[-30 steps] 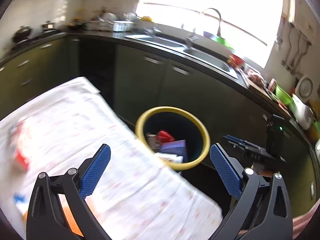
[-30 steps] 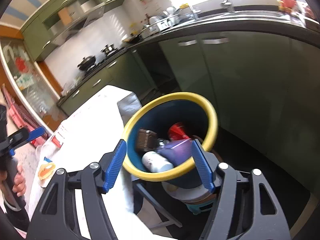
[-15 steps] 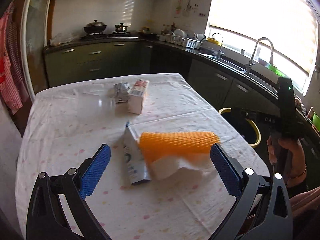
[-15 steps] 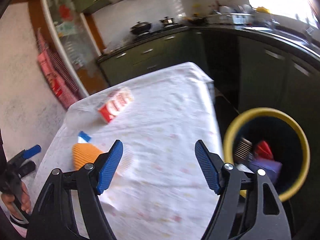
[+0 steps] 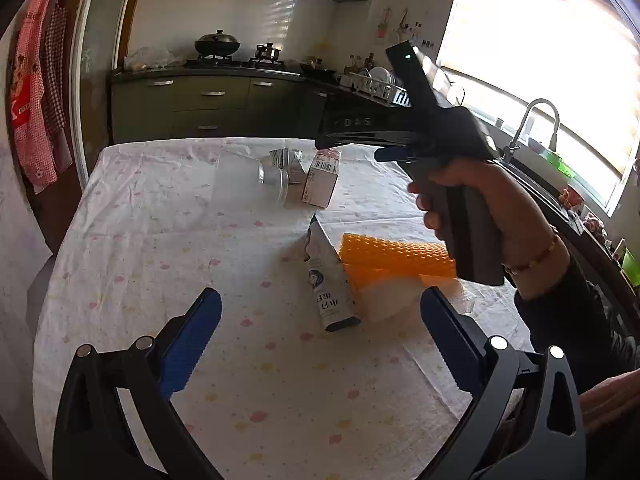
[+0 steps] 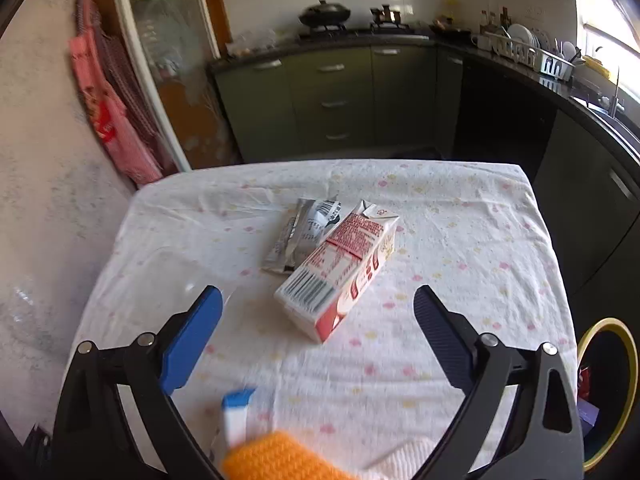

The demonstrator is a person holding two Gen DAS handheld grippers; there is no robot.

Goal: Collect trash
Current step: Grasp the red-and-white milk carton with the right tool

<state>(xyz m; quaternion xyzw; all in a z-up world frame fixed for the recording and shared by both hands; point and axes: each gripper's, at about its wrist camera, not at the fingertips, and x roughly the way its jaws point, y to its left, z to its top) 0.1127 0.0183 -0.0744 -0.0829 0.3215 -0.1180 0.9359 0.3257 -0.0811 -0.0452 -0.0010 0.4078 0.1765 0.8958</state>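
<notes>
Right gripper (image 6: 318,312) jaws just opening wide, empty, above red-and-white carton (image 6: 340,270) (silver pouch (image 6: 306,234) beside it); left gripper (image 5: 320,328) spread apart, empty, over tablecloth (image 5: 160,248)

this is looking like a home kitchen. dark green cabinet fronts with metal handles (image 6: 334,92) are running under a black countertop (image 6: 360,40) along the far wall. on that countertop a black lidded wok (image 6: 325,12) is sitting on a gas hob, and to its right a metal dish rack with white plates (image 6: 528,54) is standing. further right a curved steel tap (image 5: 538,120) is rising below the bright window. left of the wok, red checked cloths (image 5: 34,96) are hanging.
</notes>
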